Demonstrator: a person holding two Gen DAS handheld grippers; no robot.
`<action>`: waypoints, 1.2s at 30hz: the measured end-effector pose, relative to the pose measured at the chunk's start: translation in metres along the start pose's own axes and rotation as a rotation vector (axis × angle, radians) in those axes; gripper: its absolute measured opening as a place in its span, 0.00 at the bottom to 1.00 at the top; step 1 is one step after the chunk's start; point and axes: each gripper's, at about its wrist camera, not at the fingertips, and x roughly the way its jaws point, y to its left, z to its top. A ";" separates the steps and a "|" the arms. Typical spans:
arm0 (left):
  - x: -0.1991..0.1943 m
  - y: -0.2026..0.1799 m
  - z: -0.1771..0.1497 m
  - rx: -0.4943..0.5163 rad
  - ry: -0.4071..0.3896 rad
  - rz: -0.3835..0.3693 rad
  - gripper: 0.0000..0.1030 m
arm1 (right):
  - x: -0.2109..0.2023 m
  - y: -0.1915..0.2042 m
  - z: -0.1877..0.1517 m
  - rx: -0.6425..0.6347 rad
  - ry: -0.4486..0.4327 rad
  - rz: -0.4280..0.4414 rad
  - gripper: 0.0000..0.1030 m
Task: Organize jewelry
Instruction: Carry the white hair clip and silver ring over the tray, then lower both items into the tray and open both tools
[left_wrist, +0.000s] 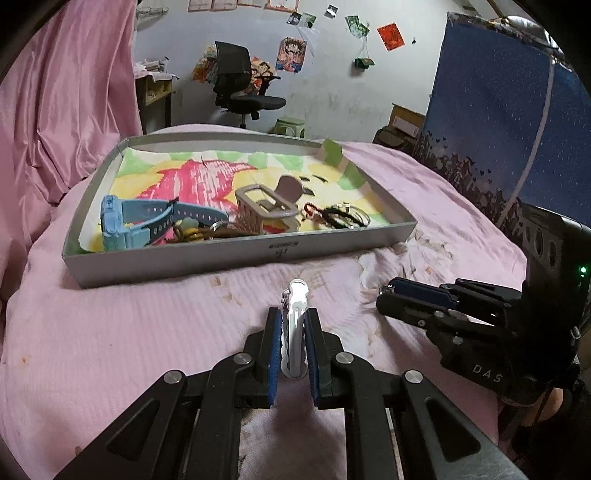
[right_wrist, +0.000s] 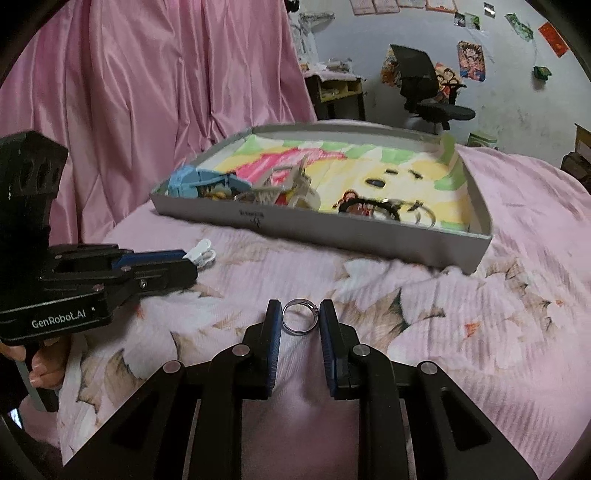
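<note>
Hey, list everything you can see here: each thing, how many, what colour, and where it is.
Box: one, grey, shallow, on the bed, lined with a coloured drawing.
Watch: one, light blue, left end of the box.
Small basket: one, beige, middle of the box.
Bracelets: several, dark and red, right part of the box; exact count unclear.
Hair clip: one, white, between the left gripper's fingers.
Ring: one, silver, between the right gripper's fingers.
Bedcover: one, pink, floral, under everything.
Curtain: pink, behind the bed.
Office chair: one, black, by the far wall.
Left gripper: black, blue pads, shut on the clip.
Right gripper: black, blue pads, around the ring.
</note>
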 end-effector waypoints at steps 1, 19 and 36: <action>-0.001 0.000 0.002 -0.005 -0.006 -0.005 0.12 | -0.002 -0.001 0.002 0.004 -0.014 0.000 0.18; 0.000 0.009 0.048 -0.092 -0.142 0.070 0.12 | -0.007 -0.025 0.047 0.070 -0.173 -0.066 0.18; 0.045 0.030 0.069 -0.182 -0.022 0.224 0.12 | 0.051 -0.037 0.071 0.107 -0.049 -0.096 0.18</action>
